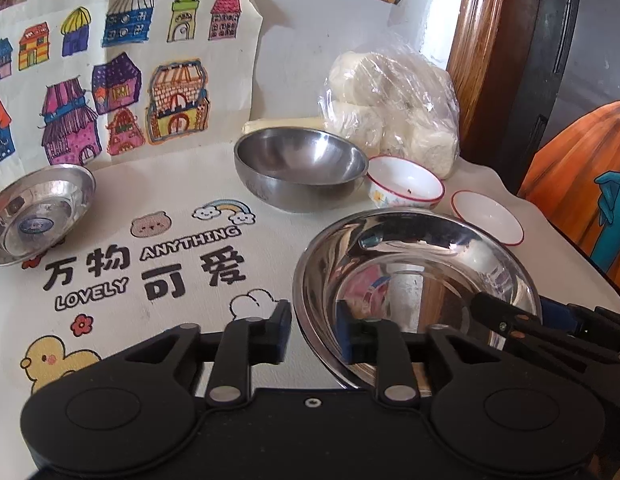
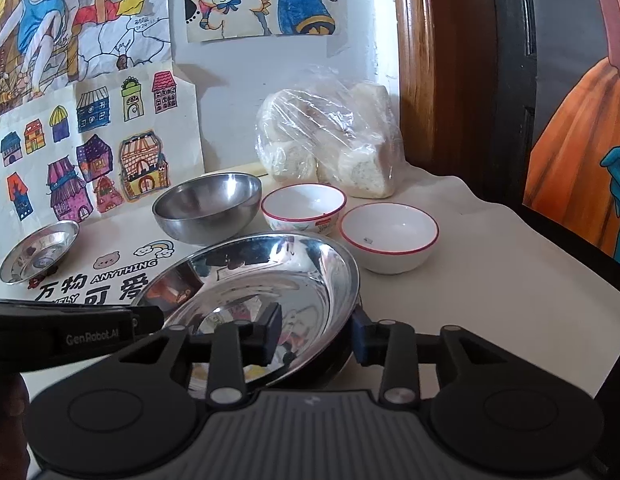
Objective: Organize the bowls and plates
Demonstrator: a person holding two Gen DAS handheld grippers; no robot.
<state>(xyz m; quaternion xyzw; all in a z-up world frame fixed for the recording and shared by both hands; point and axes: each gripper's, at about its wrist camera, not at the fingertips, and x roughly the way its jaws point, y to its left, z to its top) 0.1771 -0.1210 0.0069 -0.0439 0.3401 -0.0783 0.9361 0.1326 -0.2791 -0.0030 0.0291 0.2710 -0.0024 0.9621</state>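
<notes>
Both pairs of jaws stand parted astride the rim of the big steel plate point(image 1: 413, 280), and no pad visibly presses on it. Your left gripper point(image 1: 315, 336) straddles the rim at about seven o'clock on the plate, one finger outside over the cloth, the other inside the dish. Your right gripper point(image 2: 315, 334) does the same at about five o'clock, seen from its own camera. Gaps show between pad and metal, so I judge the plate is resting on the printed tablecloth point(image 1: 110, 280), not carried.

Two grippers on opposite sides make sense: a wide, shallow, slippery plate tips if you lift it by one edge.

Behind it, the rest waits in a loose row. From the left camera, the deep steel bowl point(image 1: 300, 168) sits at twelve o'clock of the plate, the patterned white bowl point(image 1: 405, 184) just beside it at one o'clock, the red-rimmed white bowl point(image 1: 487, 218) at two o'clock. A small steel dish point(image 1: 36, 212) sits well apart at ten o'clock, tilted against the wall drawings. The bag of buns point(image 1: 389, 108) stands behind the bowls.

Nothing is nested yet.
</notes>
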